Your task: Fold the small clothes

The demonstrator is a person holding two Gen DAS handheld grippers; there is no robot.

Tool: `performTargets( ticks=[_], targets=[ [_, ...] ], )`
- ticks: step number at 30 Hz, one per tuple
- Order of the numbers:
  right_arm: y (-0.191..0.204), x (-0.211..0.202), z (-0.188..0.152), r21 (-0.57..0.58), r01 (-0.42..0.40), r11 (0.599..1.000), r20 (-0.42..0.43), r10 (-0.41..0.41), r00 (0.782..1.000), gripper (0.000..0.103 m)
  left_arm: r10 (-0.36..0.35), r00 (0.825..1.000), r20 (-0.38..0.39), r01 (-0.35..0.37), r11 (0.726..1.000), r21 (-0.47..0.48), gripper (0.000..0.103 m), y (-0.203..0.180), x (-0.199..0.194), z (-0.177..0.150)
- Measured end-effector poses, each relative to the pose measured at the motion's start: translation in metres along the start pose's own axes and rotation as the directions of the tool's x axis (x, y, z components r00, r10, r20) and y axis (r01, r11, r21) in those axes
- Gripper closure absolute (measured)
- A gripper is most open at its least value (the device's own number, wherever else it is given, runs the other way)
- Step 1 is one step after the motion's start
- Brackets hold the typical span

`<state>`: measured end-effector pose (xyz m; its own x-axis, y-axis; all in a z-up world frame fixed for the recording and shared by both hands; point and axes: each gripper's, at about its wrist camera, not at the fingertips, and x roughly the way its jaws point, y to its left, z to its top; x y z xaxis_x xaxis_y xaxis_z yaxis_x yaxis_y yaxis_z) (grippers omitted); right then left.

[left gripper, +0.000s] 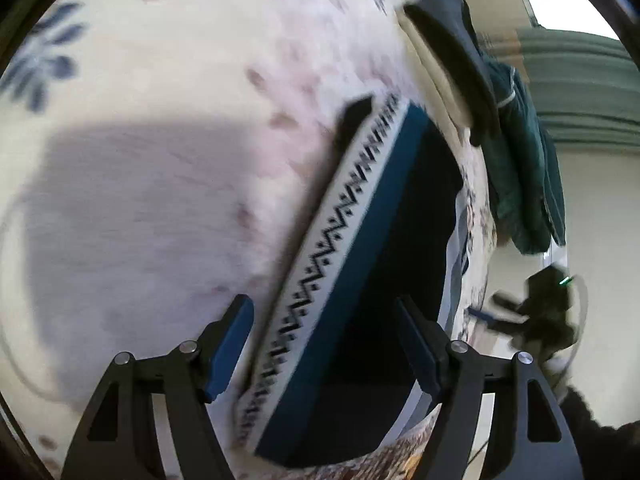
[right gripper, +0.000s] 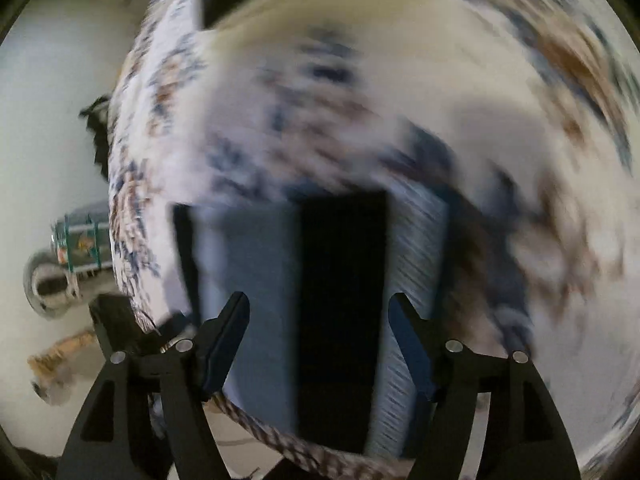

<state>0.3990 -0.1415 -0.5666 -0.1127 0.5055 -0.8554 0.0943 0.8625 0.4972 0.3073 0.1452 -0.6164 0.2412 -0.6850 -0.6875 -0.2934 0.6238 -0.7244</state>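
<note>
the left gripper [left gripper: 325,322] is hanging above the garment with its jaws spread wide and nothing between them. just past its blue-padded fingers [left gripper: 230,346] the folded garment [left gripper: 360,280] is lying flat on the floral cloth [left gripper: 160,180], near that cloth's edge; its white band with a black zigzag pattern [left gripper: 332,248] is running diagonally between the two fingers, with a blue stripe and a dark panel beside it. further out along the same edge a dark folded piece [left gripper: 456,60] is resting on a cream one, and a dark green garment [left gripper: 524,168] is hanging past them. a black device with a green light [left gripper: 548,304] is showing off the cloth's edge.

the right gripper [right gripper: 319,320] is likewise standing wide apart and gripping nothing, though its view is heavily blurred. the same folded garment [right gripper: 340,300] is sitting between and beyond its fingers, a dark centre flanked by pale blue-grey panels, resting on the patterned cloth [right gripper: 460,80]. a braided cord [right gripper: 280,436] is crossing below the garment.
</note>
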Motion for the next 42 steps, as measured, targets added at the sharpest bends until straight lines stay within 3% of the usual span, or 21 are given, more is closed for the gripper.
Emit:
performTargets(
  ticks=[4,6,8,13,16,18,19,20,22,25,32,37,42],
  targets=[
    [-0.072,0.031,-0.028,0.123,-0.127,0.984,-0.047,0.133,0.990,0.029,0.002,0.999,-0.032,-0.001,0.999,0.035,0.029,-0.007,0.015,0.004],
    [-0.097,0.055,-0.036,0.180,-0.229,0.957,-0.060,0.243,0.968,0.029,-0.030,0.999,-0.041,0.031,0.999,0.027,0.021,-0.006,0.017,0.008],
    [-0.109,0.077,-0.038,0.212,-0.340,0.916,-0.063,0.360,0.931,0.029,-0.055,0.997,-0.050,0.056,0.998,0.009,0.016,-0.005,0.020,0.013],
    [-0.088,0.115,-0.032,0.142,-0.522,0.841,-0.098,0.537,0.838,0.027,-0.071,0.995,-0.072,0.073,0.997,0.019,0.011,-0.010,0.028,0.020],
    [-0.073,0.132,-0.024,0.128,-0.572,0.810,-0.117,0.585,0.803,0.028,-0.082,0.994,-0.070,0.085,0.996,0.035,0.012,-0.017,0.032,0.023],
    [-0.068,0.136,-0.020,0.131,-0.607,0.784,-0.094,0.620,0.779,0.035,-0.102,0.993,-0.053,0.105,0.992,0.065,0.012,-0.024,0.030,0.022],
    [-0.068,0.134,-0.021,0.124,-0.614,0.779,-0.083,0.625,0.776,0.050,-0.104,0.994,-0.038,0.107,0.990,0.088,0.033,-0.030,0.030,0.022],
    [-0.066,0.132,-0.022,0.114,-0.624,0.773,-0.071,0.633,0.771,0.064,-0.101,0.994,-0.035,0.104,0.988,0.111,0.064,-0.037,0.029,0.021],
    [-0.063,0.123,-0.028,0.110,-0.627,0.771,-0.013,0.632,0.775,0.070,-0.088,0.996,-0.021,0.090,0.988,0.126,0.069,-0.047,0.024,0.022],
    [-0.059,0.114,-0.031,0.112,-0.631,0.767,0.017,0.634,0.773,0.074,-0.133,0.991,-0.005,0.133,0.988,0.083,0.073,-0.054,0.009,0.030],
    [-0.040,0.060,-0.015,0.068,-0.637,0.768,0.067,0.634,0.771,0.077,-0.121,0.993,0.002,0.118,0.974,0.191,0.073,-0.125,-0.019,0.074],
    [-0.013,0.003,0.038,0.002,-0.612,0.791,0.116,0.608,0.786,0.077,-0.133,0.991,0.030,0.121,0.958,0.261,0.073,-0.191,-0.021,0.145],
    [0.012,-0.048,0.122,-0.050,-0.578,0.815,0.203,0.575,0.793,0.077,-0.176,0.983,0.055,0.150,0.936,0.318,0.073,-0.250,-0.002,0.249]
  ],
)
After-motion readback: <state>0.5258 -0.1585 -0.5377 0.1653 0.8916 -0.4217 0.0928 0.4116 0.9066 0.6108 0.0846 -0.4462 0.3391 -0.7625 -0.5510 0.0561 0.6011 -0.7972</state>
